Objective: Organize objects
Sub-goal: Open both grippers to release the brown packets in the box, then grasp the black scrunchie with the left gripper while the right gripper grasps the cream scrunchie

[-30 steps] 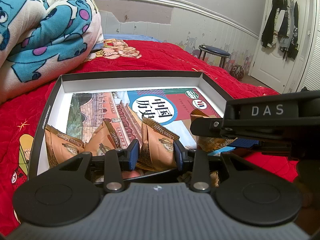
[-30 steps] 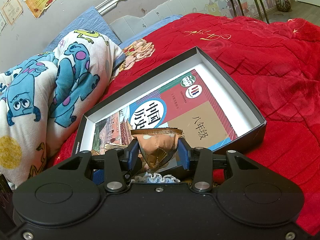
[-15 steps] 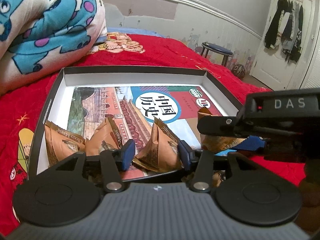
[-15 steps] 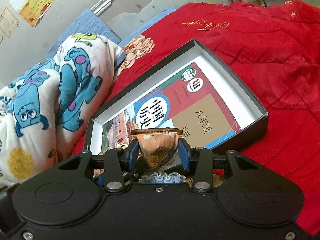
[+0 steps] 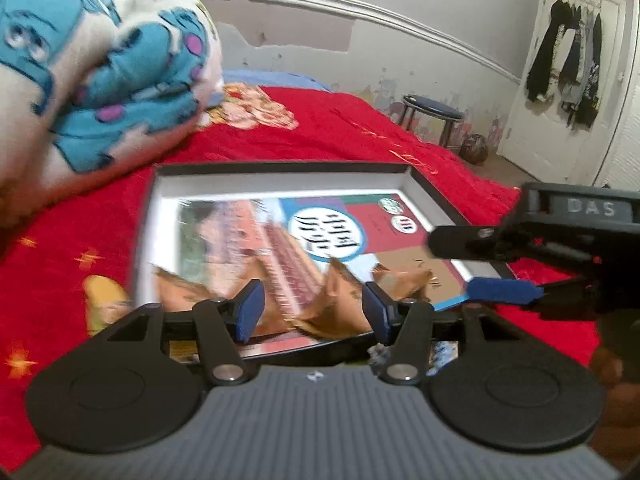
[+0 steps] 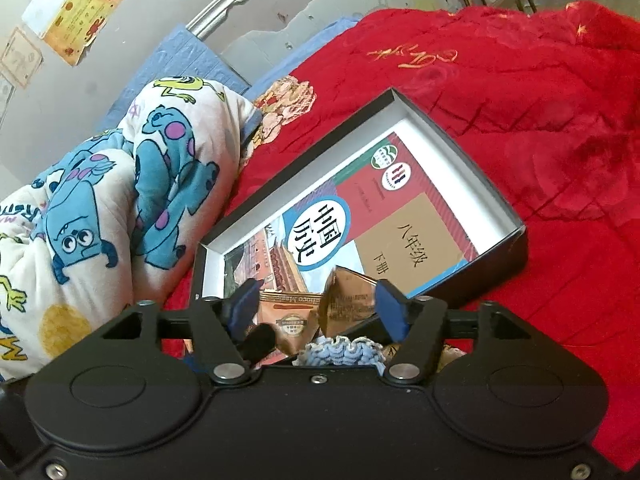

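A shallow black box (image 5: 280, 168) (image 6: 460, 148) with a white inside lies on the red bedspread and holds a textbook (image 5: 332, 228) (image 6: 360, 216). Several orange-brown snack packets (image 5: 332, 304) rest on the book at the box's near end. My left gripper (image 5: 314, 312) hovers over them, jaws opening, pads clear of the packet between them. My right gripper (image 6: 318, 308) (image 5: 480, 264) is also opening over the box's near right corner. A packet (image 6: 348, 300) stands between its pads, leaning toward the right one and not squeezed. Another packet (image 6: 288, 320) lies beside it.
A rolled blanket (image 5: 100, 60) (image 6: 100, 200) printed with blue monsters lies left of the box. The red bedspread (image 6: 540, 140) stretches right and beyond. A stool (image 5: 430, 106), a ball (image 5: 474, 148) and a door hung with clothes (image 5: 568, 60) stand past the bed. A blue-white knitted piece (image 6: 344, 348) sits under my right gripper.
Both grippers have widened. The left one let go of its packet and lifted a little. The right one held its packet until half a second ago and has now released it.
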### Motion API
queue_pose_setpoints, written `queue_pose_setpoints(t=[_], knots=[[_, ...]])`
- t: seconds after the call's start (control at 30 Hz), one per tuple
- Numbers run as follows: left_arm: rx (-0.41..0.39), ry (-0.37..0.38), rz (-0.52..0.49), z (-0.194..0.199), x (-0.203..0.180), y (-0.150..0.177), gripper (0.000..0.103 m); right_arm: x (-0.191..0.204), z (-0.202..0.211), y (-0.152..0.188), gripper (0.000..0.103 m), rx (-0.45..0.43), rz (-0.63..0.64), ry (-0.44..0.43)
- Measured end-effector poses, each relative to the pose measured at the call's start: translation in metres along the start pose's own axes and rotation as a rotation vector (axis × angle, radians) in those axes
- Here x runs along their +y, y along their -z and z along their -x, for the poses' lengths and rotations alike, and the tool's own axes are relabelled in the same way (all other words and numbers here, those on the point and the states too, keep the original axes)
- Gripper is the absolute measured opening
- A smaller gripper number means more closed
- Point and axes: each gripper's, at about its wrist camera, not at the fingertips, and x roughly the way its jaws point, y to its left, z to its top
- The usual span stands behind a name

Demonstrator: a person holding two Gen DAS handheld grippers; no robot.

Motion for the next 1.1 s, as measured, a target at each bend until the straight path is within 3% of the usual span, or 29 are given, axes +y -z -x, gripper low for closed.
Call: queue_pose_setpoints(t=[0.13,0.27,0.43,0.57,0.7,0.93,1.1], knots=[[0.006,-0.087,-0.049,0.036,0.007,-0.006,0.071,0.003,0.03,0.005,0.072,-0.03,0.015,0.014],[0.014,-0.071,0.061,0.063,0.022,0.004,0.074,0.01,0.058,0.019,0.076,-0.032,0.048,0.033],[0.066,-0.07,0.025,0.052,0.016,0.008,0.074,0.025,0.065,0.024,0.076,-0.027,0.118,0.069],[0.079,0.008,0.049,0.05,0.006,0.012,0.074,0.021,0.071,0.025,0.076,-0.036,0.154,0.204],[0.071,0.026,-0.029,0.05,-0.012,0.017,0.074,0.002,0.085,0.027,0.076,-0.044,0.105,0.288],[0.058,0.041,-0.035,0.044,-0.025,0.028,0.074,-0.016,0.068,0.03,0.072,0.018,0.066,0.302],[0.106,0.035,-0.063,0.027,-0.031,0.036,0.074,-0.02,0.053,0.036,0.065,0.066,0.034,0.281]])
